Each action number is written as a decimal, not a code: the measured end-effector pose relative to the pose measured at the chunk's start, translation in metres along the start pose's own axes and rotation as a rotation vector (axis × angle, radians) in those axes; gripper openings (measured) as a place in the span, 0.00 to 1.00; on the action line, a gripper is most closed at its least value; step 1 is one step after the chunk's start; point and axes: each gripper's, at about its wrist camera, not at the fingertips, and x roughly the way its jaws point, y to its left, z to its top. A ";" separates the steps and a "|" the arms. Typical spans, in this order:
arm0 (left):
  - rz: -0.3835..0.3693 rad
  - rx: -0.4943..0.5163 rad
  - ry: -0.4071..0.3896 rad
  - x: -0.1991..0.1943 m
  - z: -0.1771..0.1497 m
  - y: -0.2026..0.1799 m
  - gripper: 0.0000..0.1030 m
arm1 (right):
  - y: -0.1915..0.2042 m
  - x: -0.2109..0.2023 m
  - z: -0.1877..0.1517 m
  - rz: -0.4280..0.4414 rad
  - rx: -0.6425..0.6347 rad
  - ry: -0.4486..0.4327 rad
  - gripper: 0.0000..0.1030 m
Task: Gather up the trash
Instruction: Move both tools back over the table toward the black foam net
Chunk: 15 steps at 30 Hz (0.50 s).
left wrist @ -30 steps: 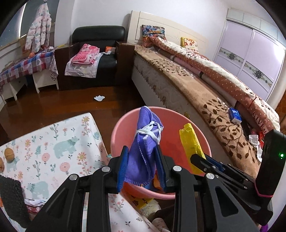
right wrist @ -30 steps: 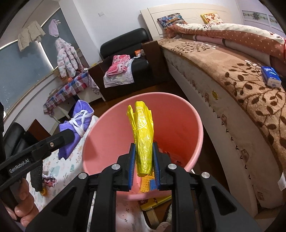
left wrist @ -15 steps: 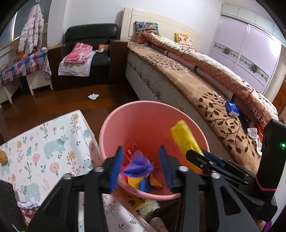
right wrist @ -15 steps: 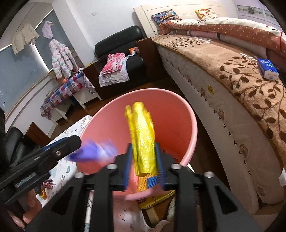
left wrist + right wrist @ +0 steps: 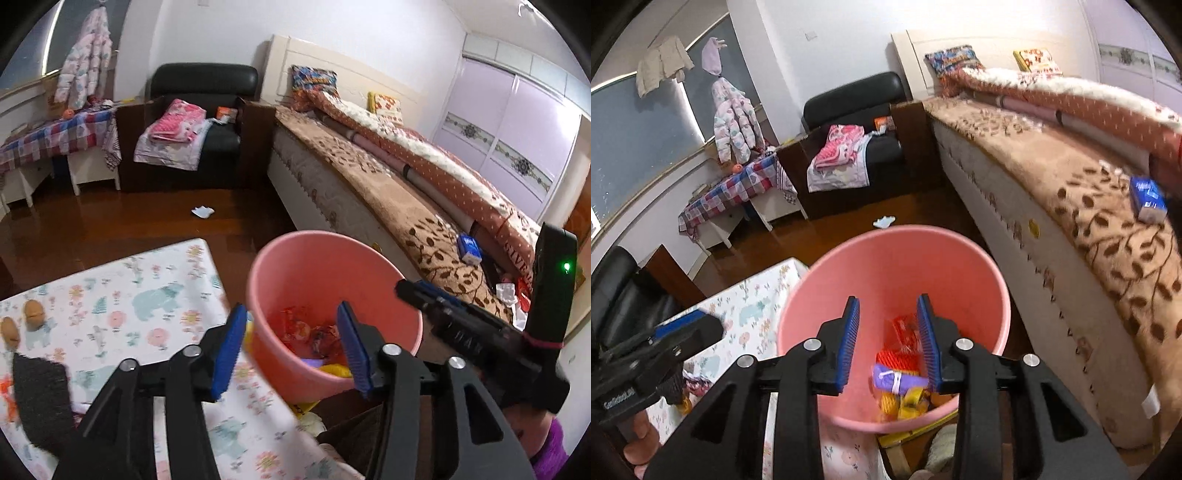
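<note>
Now, my claws: I am holding two, both hanging over the one pink bucket (image 5: 964,273).
Left claw (image 5: 291,332): its jaws have just been opening and are standing wide apart, with nothing between them.
Right claw (image 5: 888,328): its jaws have just been opening too and are sitting partly apart, gripping nothing.
Trash, counted: one purple mask (image 5: 897,380) and one yellow bag (image 5: 905,400) are lying in the bottom of the bucket among red wrappers (image 5: 903,332).
Left on the floor: one white scrap (image 5: 202,211) is lying well apart from the bucket, near the black armchair (image 5: 207,110).
Surface (image 5: 147,295): its bear-print cloth is touching the bucket's side; two small brown lumps (image 5: 34,312) are sitting near its far-left edge.
Bed (image 5: 406,206): it is running along the bucket's other side, carrying one blue packet (image 5: 468,249).
</note>
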 end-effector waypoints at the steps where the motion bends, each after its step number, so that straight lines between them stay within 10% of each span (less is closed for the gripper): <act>1: 0.005 -0.007 -0.015 -0.009 0.000 0.005 0.51 | 0.001 -0.003 0.000 0.009 0.009 -0.005 0.32; 15: 0.209 -0.097 -0.156 -0.132 -0.021 0.117 0.53 | 0.045 -0.019 -0.031 0.049 -0.034 -0.009 0.33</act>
